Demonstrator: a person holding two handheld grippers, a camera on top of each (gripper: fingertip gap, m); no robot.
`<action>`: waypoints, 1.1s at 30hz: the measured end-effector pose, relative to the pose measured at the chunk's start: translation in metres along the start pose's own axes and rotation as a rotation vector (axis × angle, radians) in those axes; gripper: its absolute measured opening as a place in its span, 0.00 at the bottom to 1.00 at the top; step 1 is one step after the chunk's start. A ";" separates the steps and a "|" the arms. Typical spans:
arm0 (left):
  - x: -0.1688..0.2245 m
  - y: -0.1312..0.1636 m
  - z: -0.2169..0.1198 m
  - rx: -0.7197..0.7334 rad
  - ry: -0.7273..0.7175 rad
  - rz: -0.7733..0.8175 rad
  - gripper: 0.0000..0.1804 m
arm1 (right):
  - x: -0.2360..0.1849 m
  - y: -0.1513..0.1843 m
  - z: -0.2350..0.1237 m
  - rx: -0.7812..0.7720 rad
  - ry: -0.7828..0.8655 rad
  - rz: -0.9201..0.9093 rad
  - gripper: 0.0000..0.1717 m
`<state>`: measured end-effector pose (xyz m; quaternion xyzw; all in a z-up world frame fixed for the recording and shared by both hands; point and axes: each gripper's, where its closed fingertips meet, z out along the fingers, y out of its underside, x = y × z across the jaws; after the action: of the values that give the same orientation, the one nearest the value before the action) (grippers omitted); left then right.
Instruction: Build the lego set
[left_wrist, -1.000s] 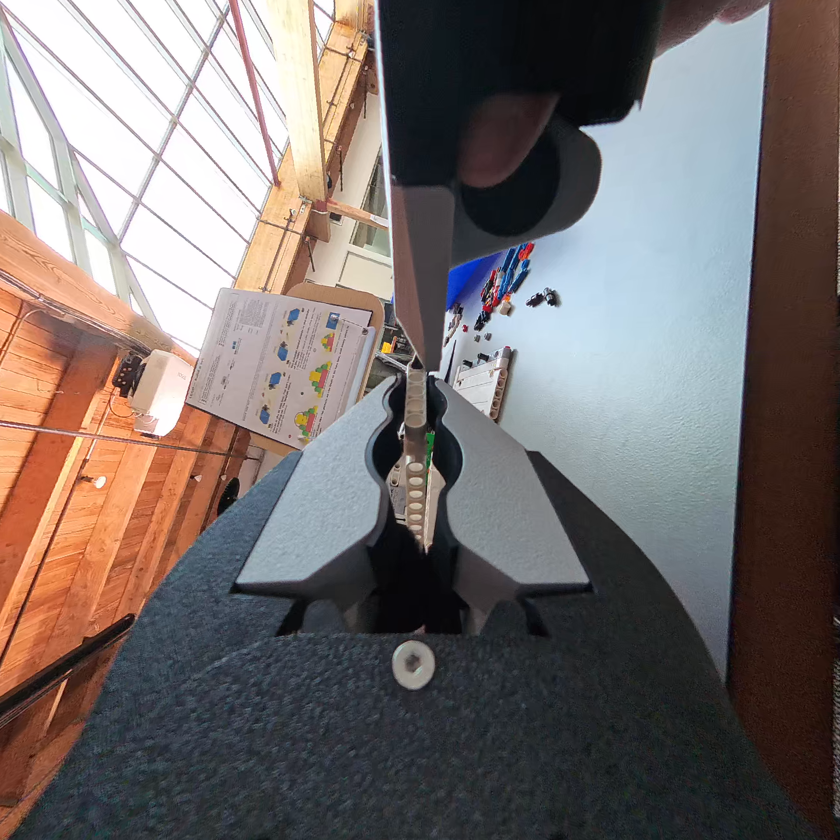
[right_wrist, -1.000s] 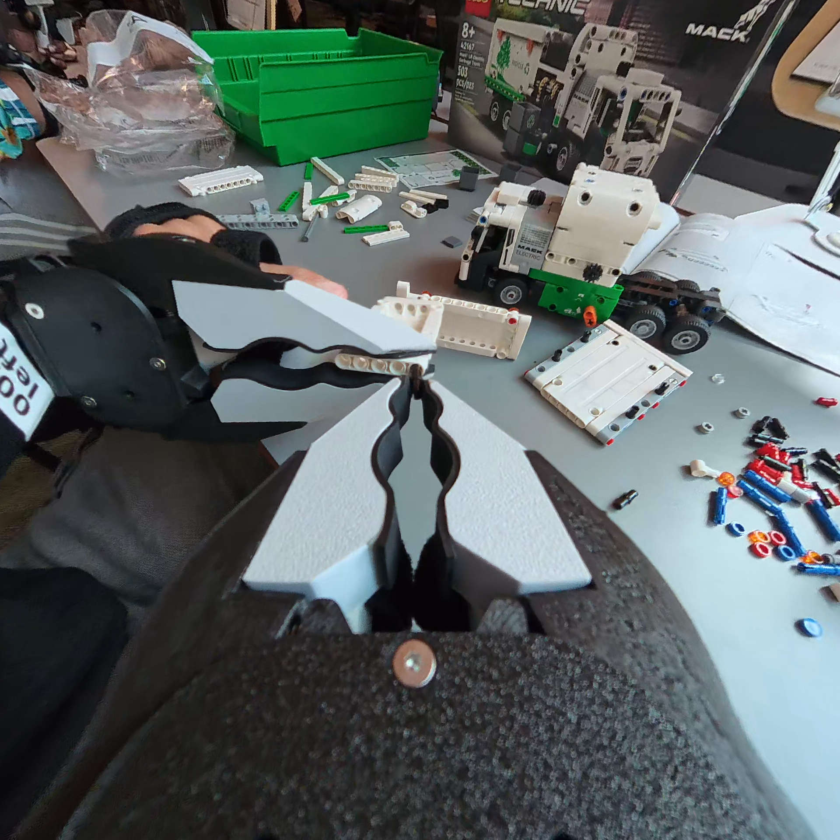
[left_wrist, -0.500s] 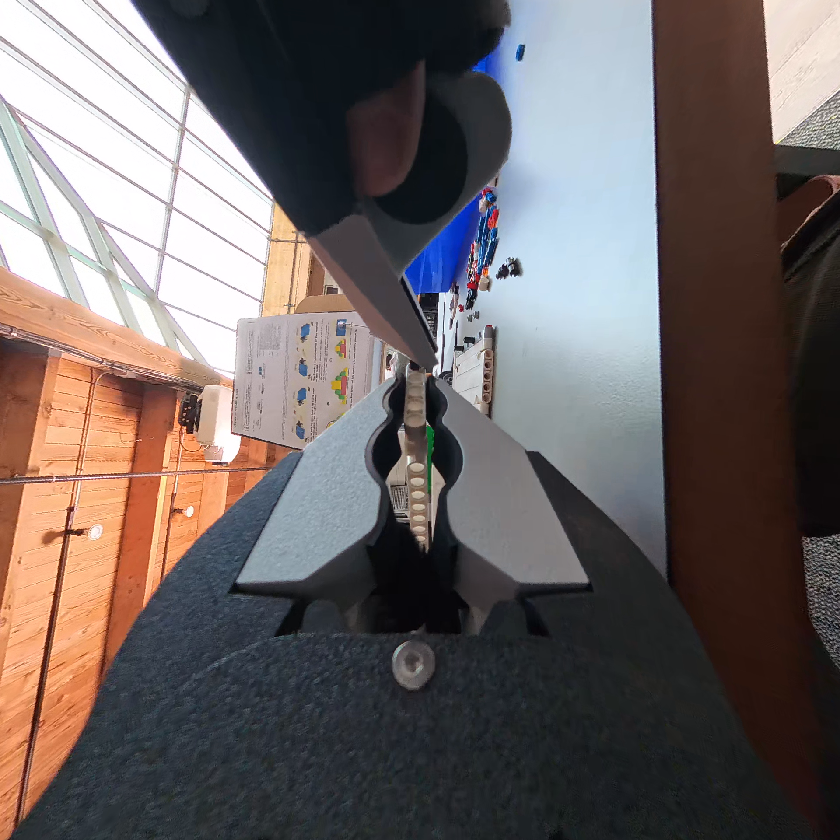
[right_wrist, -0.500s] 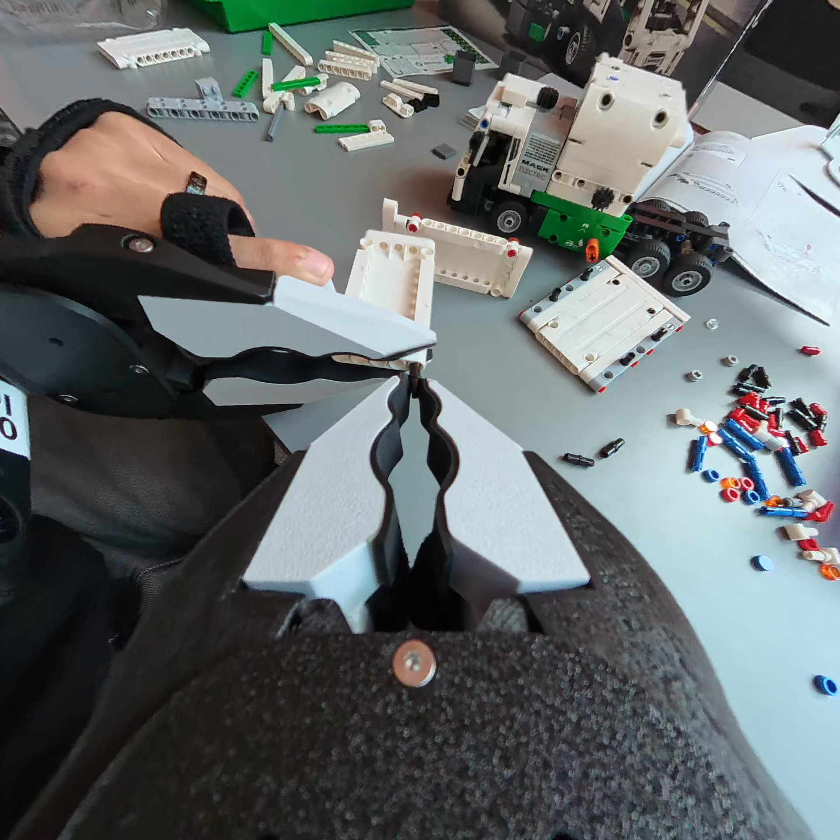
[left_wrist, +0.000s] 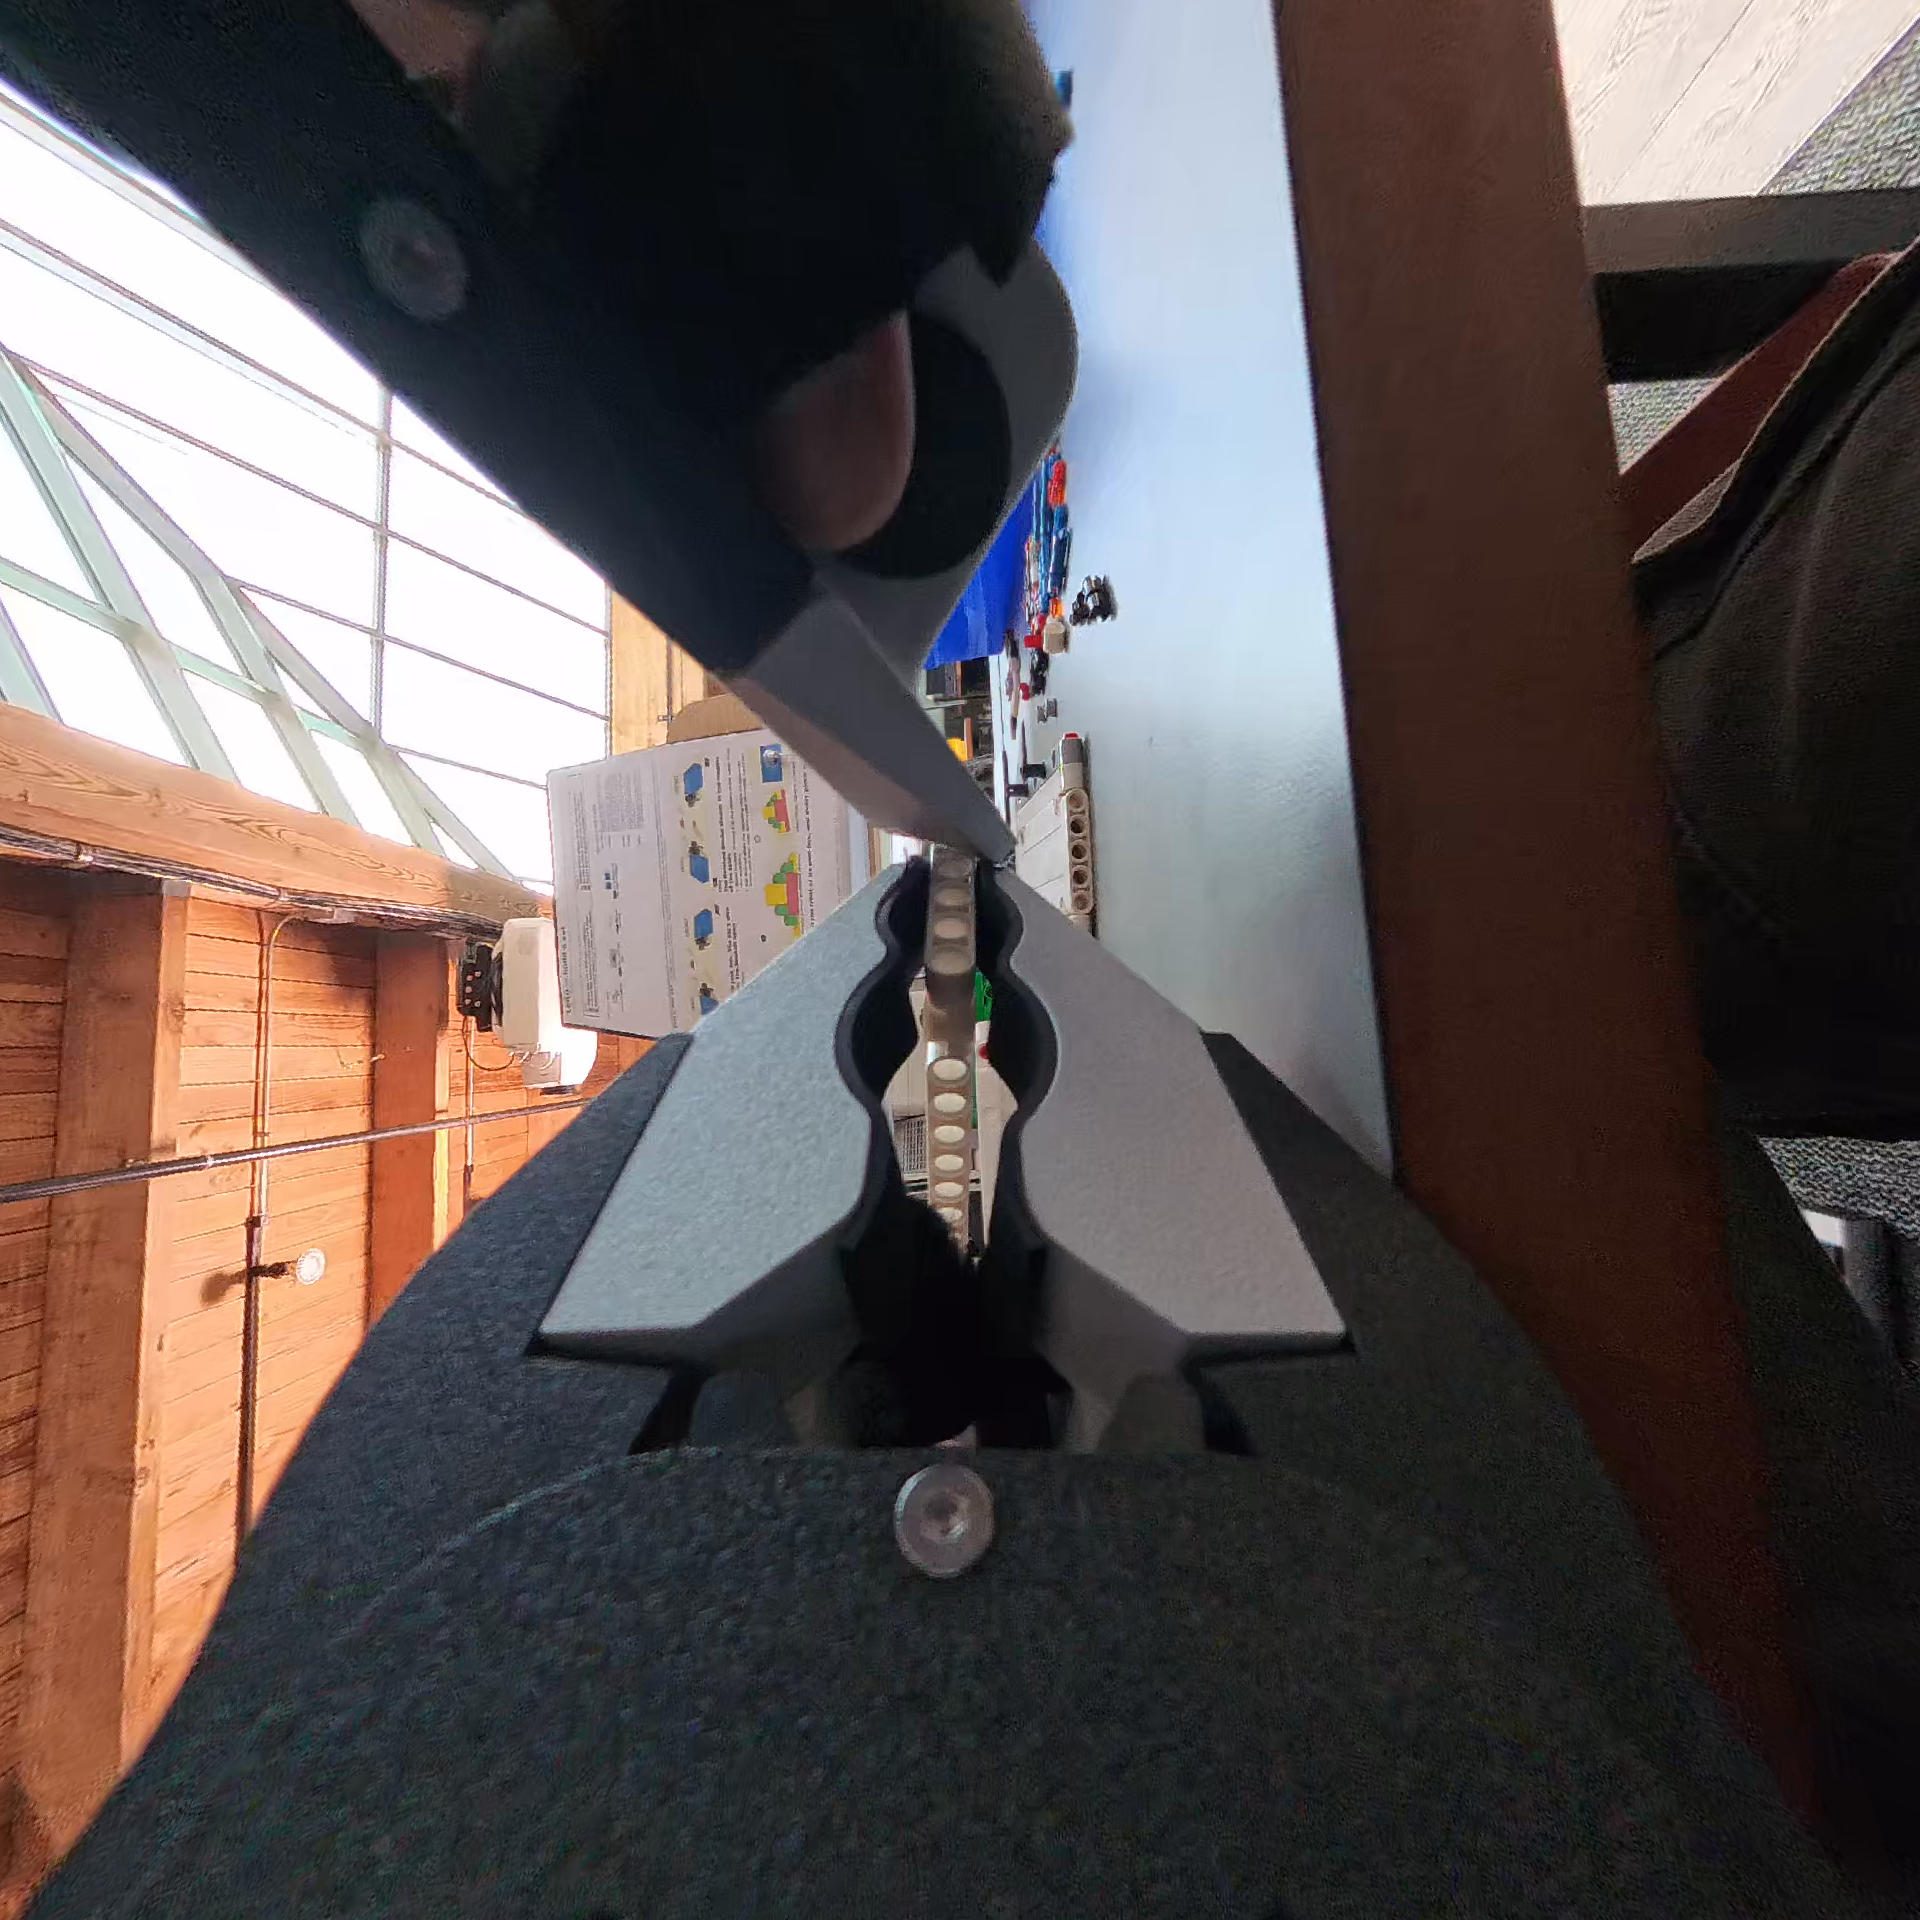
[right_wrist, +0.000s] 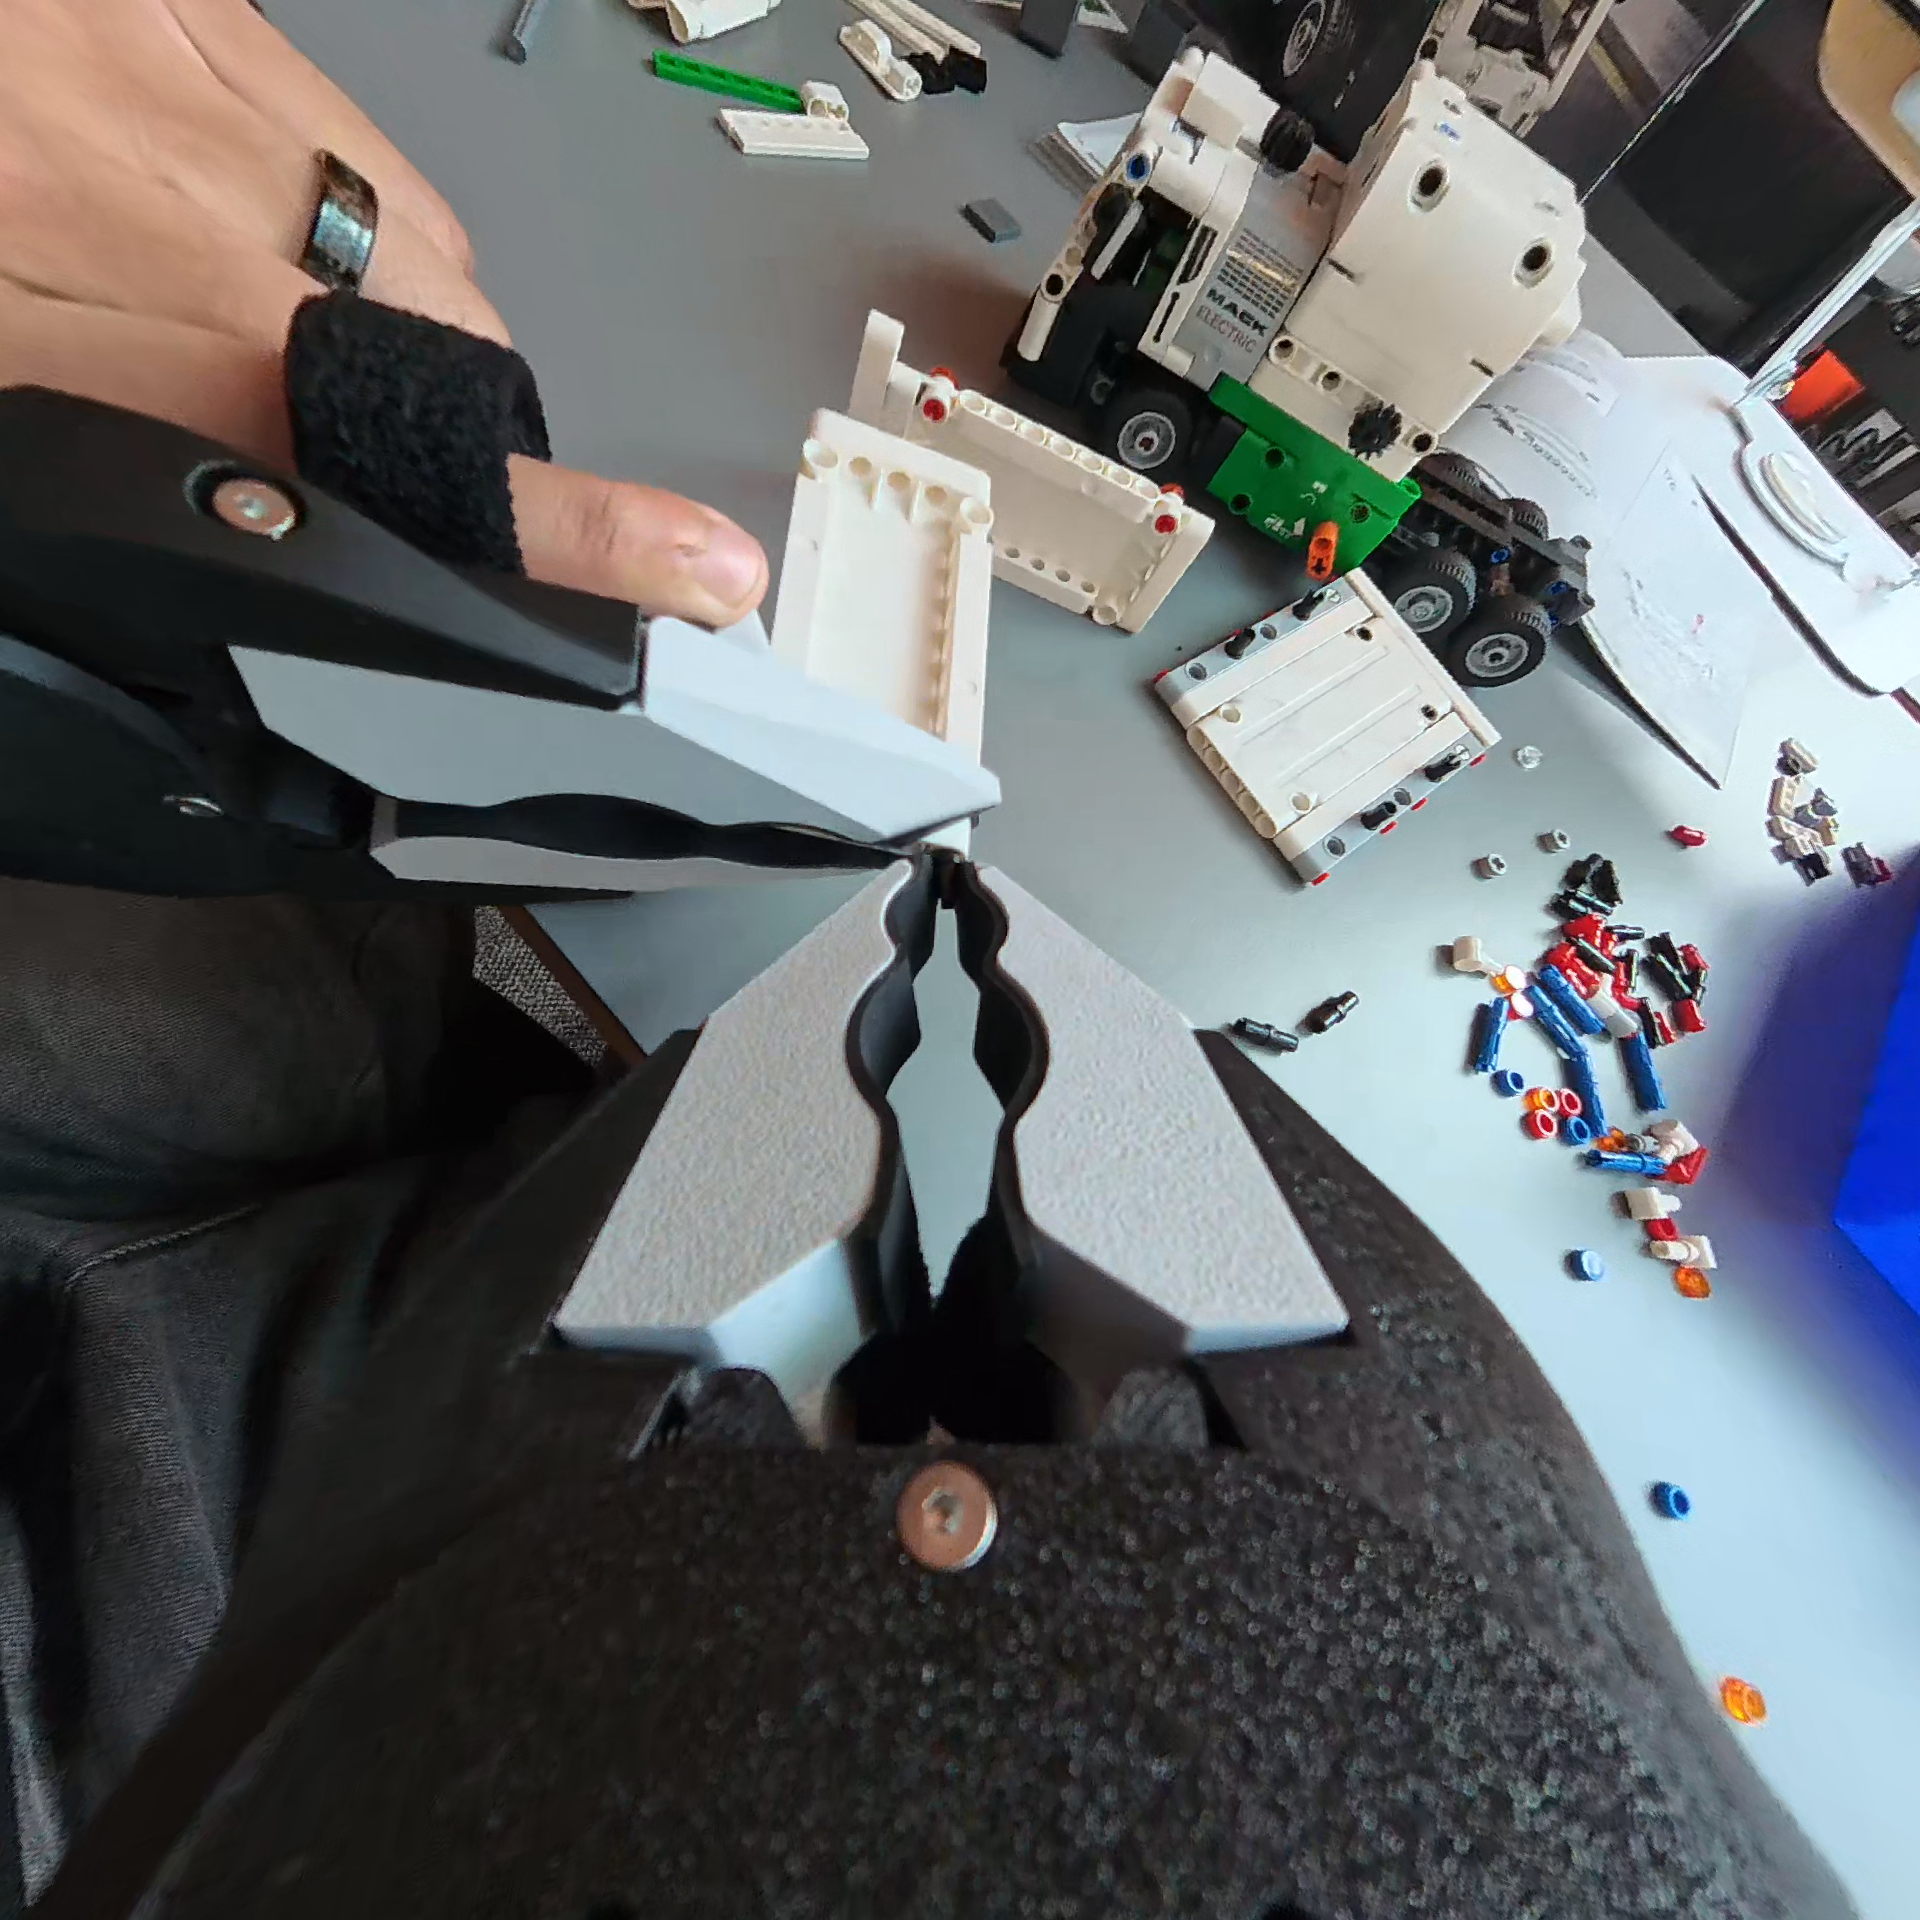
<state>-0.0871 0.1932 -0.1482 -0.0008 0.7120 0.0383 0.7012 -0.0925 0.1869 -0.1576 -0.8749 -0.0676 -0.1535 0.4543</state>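
Observation:
My left gripper (left_wrist: 953, 873) is shut on a white perforated toy panel (left_wrist: 950, 1039), which shows edge-on between its pads. In the right wrist view the same gripper (right_wrist: 935, 831) comes in from the left, a person's hand on it, and the panel (right_wrist: 894, 603) stands out beyond its fingers above the grey table (right_wrist: 675, 260). My right gripper (right_wrist: 943, 883) is shut on a small black pin (right_wrist: 945, 885) at its very tips. The pin touches the near corner of the panel. In the left wrist view the right gripper (left_wrist: 987, 844) reaches down from the upper left to the panel's end.
A white and green toy truck (right_wrist: 1299, 312) stands behind. Two white panel assemblies (right_wrist: 1325, 717) (right_wrist: 1049, 509) lie near it. Small red, blue and black pins (right_wrist: 1590, 1039) are scattered at the right beside a blue bin (right_wrist: 1881, 1091). A booklet (right_wrist: 1662, 540) lies far right. The table's edge (right_wrist: 561, 977) is at the left. Left and right tips are no more than a few centimetres apart.
Both grippers have swung together, tips still meeting. The left gripper has turned, so the white panel now shows more of its face in the right wrist view. Both grasps are unchanged.

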 end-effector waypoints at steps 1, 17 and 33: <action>-0.001 0.000 0.000 0.001 -0.002 -0.008 0.03 | 0.000 -0.001 0.000 0.004 -0.005 0.007 0.02; -0.030 -0.009 -0.014 0.136 -0.078 -0.212 0.03 | -0.005 -0.023 -0.040 0.281 -0.477 0.278 0.23; -0.066 -0.037 -0.050 0.422 -0.123 -0.442 0.03 | -0.035 -0.051 -0.077 0.518 -1.056 0.442 0.15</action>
<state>-0.1338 0.1503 -0.0836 -0.0078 0.6428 -0.2639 0.7191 -0.1547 0.1542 -0.0877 -0.6874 -0.1354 0.4182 0.5781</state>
